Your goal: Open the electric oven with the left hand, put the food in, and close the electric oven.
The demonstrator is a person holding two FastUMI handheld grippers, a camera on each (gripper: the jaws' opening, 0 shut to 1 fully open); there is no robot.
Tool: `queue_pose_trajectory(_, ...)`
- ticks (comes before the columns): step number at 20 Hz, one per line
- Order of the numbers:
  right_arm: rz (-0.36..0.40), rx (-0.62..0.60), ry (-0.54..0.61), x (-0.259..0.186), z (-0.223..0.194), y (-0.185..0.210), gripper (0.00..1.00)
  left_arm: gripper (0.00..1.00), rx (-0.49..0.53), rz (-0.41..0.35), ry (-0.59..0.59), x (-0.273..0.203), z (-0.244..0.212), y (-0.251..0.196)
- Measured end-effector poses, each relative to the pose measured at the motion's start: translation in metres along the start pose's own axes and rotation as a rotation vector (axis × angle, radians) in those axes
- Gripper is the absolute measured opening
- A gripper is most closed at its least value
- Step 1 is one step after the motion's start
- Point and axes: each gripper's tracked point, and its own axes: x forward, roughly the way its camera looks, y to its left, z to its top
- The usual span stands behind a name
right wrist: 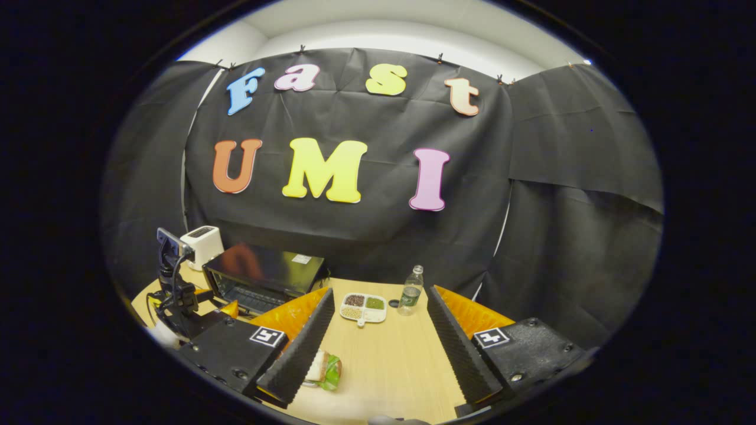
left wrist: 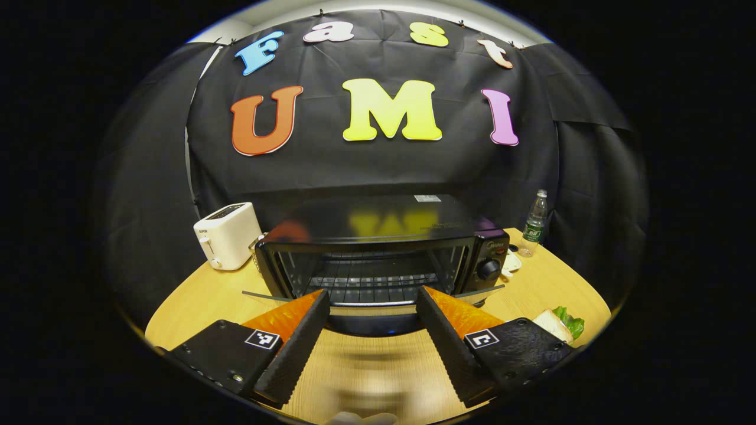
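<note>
Left gripper view, near to far. Your left gripper (left wrist: 373,321) hangs over the wooden table (left wrist: 378,366) with its jaws spread wide and nothing between them. Just past the fingertips the oven (left wrist: 378,248) stands square ahead. Its glass door (left wrist: 372,307) is dropped down toward you, and the wire rack (left wrist: 369,280) inside is bare. The oven's knobs (left wrist: 489,268) sit on its right side. At the right edge of this view, beside your right finger, the sandwich (left wrist: 561,323) with green lettuce lies on the table, apart from the oven. A white toaster (left wrist: 227,235) stands left of the oven, close to it. A water bottle (left wrist: 534,224) stands behind and to the right, near the cloth wall.

Right gripper view, near to far. Your right gripper (right wrist: 381,327) is also released, jaws wide apart, gripping nothing. The sandwich (right wrist: 323,369) lies on the table just beside the inner face of the finger on the left of this view; contact cannot be told. Farther on, a small divided dish (right wrist: 364,307) of grains and the water bottle (right wrist: 410,290) stand side by side. To the left, the oven (right wrist: 263,277) shows with your left gripper (right wrist: 177,295) in front of it, and the toaster (right wrist: 202,243) behind.
</note>
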Motion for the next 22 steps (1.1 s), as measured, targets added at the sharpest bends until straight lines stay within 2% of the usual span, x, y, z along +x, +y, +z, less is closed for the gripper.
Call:
queue_pose_trajectory(1,0.005,-0.004,0.004,-0.001,-0.002,0.001,1.0,0.98,0.002,0.001,0.007,-0.003,-0.004,-0.001)
queue_pose_trajectory(15,0.056,0.001,0.056,0.01,-0.032,0.022,1.0,0.98,0.016,-0.013,0.083,-0.029,-0.07,-0.004)
queue_pose_trajectory(22,0.06,-0.004,0.064,0.013,-0.036,0.025,1.0,0.98,0.017,-0.017,0.178,-0.034,-0.117,-0.006)
